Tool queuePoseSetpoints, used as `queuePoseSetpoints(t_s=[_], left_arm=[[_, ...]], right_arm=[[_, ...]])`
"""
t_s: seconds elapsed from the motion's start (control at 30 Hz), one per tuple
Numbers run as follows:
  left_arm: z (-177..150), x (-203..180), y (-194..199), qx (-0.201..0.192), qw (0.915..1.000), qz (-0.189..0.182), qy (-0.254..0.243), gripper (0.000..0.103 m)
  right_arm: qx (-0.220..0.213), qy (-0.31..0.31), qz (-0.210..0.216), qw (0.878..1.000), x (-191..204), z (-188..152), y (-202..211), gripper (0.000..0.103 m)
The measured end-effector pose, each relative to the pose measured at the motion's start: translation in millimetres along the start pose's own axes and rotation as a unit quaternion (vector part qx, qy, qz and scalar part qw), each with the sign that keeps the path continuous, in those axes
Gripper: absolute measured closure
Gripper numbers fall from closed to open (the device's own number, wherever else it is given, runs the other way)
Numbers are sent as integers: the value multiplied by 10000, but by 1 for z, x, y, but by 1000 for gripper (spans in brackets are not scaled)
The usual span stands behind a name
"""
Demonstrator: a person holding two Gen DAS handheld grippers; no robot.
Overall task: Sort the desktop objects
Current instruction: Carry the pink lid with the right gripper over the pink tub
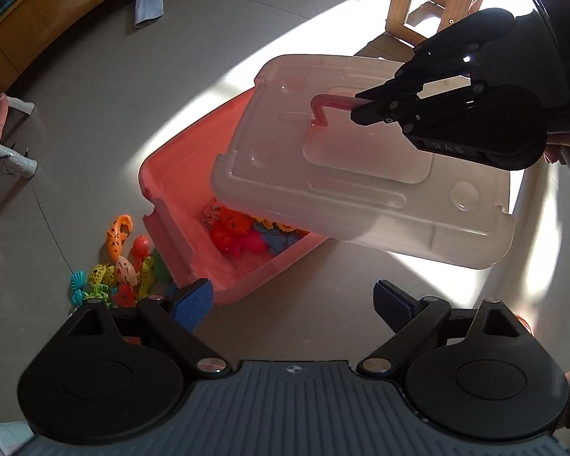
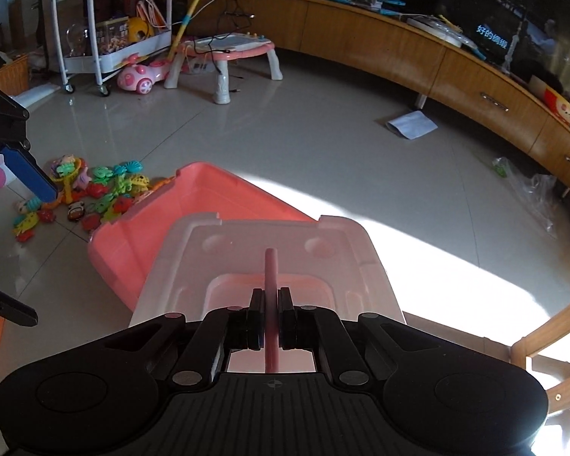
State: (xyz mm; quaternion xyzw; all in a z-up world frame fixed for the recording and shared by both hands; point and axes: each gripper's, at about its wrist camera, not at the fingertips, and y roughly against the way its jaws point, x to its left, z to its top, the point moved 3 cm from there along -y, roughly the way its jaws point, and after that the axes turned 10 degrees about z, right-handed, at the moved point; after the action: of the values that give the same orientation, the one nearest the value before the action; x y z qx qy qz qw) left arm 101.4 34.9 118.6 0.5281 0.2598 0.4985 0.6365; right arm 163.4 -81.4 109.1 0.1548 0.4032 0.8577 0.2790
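A pink storage bin [image 1: 178,190] [image 2: 209,205] stands on the floor with several toy fish [image 1: 243,233] inside. My right gripper [image 1: 368,112] [image 2: 271,296] is shut on the pink handle [image 1: 326,104] [image 2: 271,266] of the translucent lid [image 1: 361,190] [image 2: 277,250] and holds it tilted over the bin's right part. My left gripper [image 1: 292,304] is open and empty, just in front of the bin's near corner; one blue pad [image 2: 30,174] shows in the right wrist view. A pile of small plastic toys [image 1: 117,266] [image 2: 102,193] lies on the floor left of the bin.
A wooden TV cabinet [image 2: 437,60] curves along the wall. A pink toy table [image 2: 228,53], a white trolley [image 2: 110,19] and a pink toy car [image 2: 140,76] stand behind. A paper sheet [image 2: 412,123] lies on the floor. Wooden chair legs [image 1: 429,0] stand at right.
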Motion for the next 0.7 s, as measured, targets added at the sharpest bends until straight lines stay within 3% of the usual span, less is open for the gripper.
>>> queuePoseSetpoints(t_s=[0.5,0.7], left_arm=[[-13,14,-5,192,9996,-79,175,10],[-19,21,-8,237,9993,-39,290,10]], right_arm=[[-90,505,547,9972,31,31,-52,98],[11,142,591,9982,20,41,-62,96]])
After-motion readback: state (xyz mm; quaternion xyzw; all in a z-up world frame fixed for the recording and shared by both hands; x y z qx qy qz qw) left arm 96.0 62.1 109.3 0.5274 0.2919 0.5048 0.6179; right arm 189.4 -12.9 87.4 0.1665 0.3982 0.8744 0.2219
